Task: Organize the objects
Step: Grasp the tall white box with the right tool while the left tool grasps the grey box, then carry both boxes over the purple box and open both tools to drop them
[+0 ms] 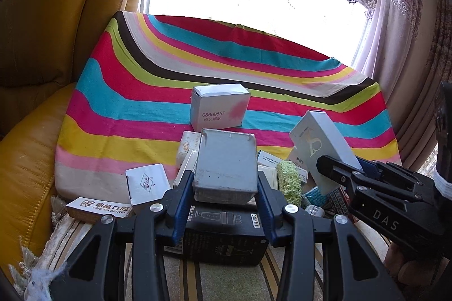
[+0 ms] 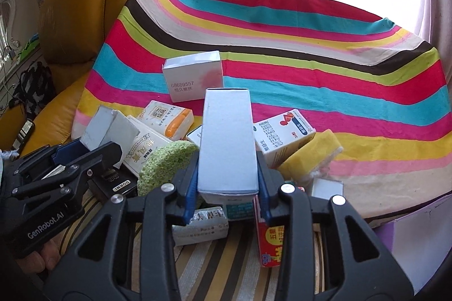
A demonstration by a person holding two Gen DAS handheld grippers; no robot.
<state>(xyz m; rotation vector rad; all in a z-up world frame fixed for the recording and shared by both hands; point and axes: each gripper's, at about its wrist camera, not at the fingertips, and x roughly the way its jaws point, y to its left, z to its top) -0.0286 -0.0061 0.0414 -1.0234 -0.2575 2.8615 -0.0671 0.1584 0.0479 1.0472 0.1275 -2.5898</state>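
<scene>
My left gripper (image 1: 226,182) is shut on a flat grey box (image 1: 226,159), held above a pile of small cartons. From the right wrist view the same gripper (image 2: 84,157) and the grey box (image 2: 107,128) sit at the left. My right gripper (image 2: 228,174) is shut on a tall white box (image 2: 227,143), its blue pads pressing both long sides. In the left wrist view the right gripper (image 1: 339,171) holds this tall box (image 1: 325,151) tilted at the right. A white numbered box (image 1: 219,106) stands alone on the striped cloth (image 1: 254,61).
The pile holds a black box (image 1: 226,236), a green sponge (image 2: 166,162), a yellow sponge (image 2: 310,154), a tissue pack (image 2: 169,120) and a red-and-white carton (image 2: 282,134). A yellow leather sofa (image 1: 42,47) borders the left. A purple box (image 2: 418,230) stands at the right.
</scene>
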